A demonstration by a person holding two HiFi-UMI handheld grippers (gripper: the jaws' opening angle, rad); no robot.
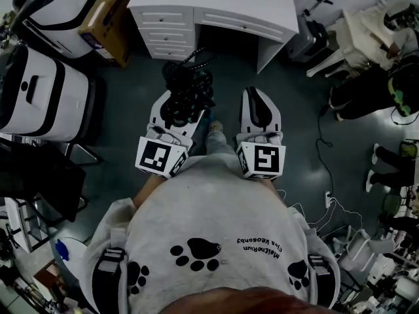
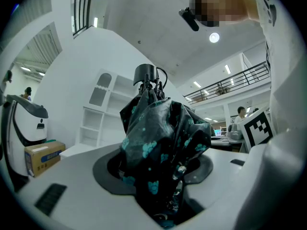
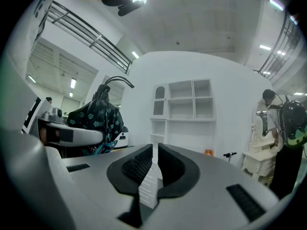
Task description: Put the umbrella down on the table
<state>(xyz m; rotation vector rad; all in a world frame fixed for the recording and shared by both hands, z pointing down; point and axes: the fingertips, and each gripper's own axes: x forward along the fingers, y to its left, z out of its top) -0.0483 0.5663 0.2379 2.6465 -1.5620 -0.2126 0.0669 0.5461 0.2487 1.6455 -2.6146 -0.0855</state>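
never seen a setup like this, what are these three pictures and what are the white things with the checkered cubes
There is no robot here. A person holds a white tool in each hand, each a hand-held gripper with two jaws. The marker cubes are part of these tools.

The head view comes from a camera on the person's head, looking down past their chest. The other two views come from cameras riding on each tool, looking along its jaws.

The left hand-held gripper is closed on a folded dark umbrella with teal flowers. The right hand-held gripper has its jaws together with nothing between them.

A white desk stands ahead. The umbrella is not on it yet.
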